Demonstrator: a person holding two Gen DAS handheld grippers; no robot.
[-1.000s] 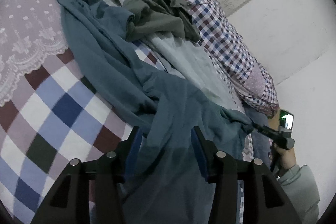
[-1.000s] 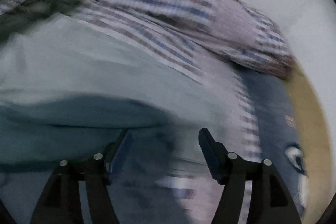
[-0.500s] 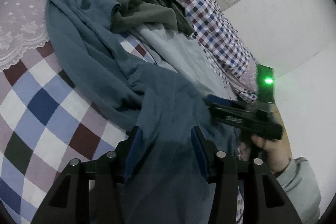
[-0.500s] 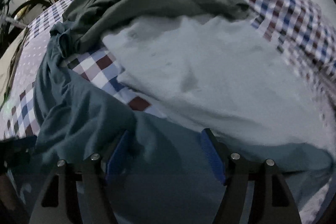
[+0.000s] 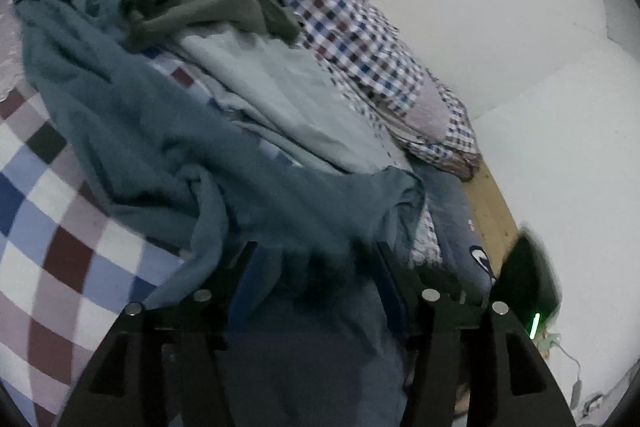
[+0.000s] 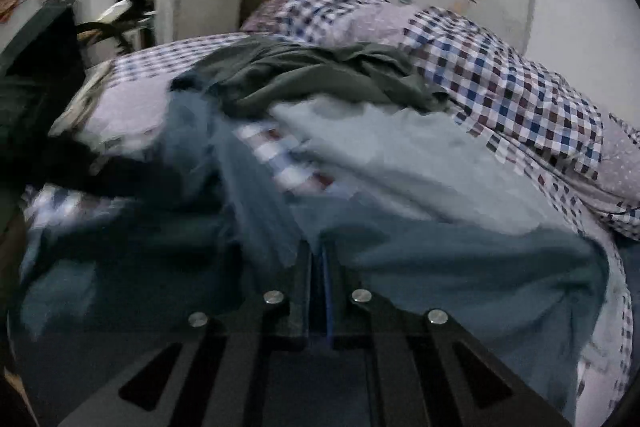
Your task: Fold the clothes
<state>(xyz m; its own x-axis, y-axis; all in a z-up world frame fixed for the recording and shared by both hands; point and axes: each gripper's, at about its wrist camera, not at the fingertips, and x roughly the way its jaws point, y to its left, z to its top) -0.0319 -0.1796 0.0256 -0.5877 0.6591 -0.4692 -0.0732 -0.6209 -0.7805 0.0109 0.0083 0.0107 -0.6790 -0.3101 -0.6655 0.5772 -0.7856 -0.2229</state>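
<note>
Left gripper: fingers spread wide, teal garment draped across the gap between them and running ahead and to their left over the checked bedspread; no grip evident. Right gripper: fingers pressed together, pinching a fold of the same teal garment at the tips. Pale grey garment lies just beyond the fingers, olive garment farther on top. Checked quilt heaped to the right.

Blue garment hides left tongs' tips.
</note>
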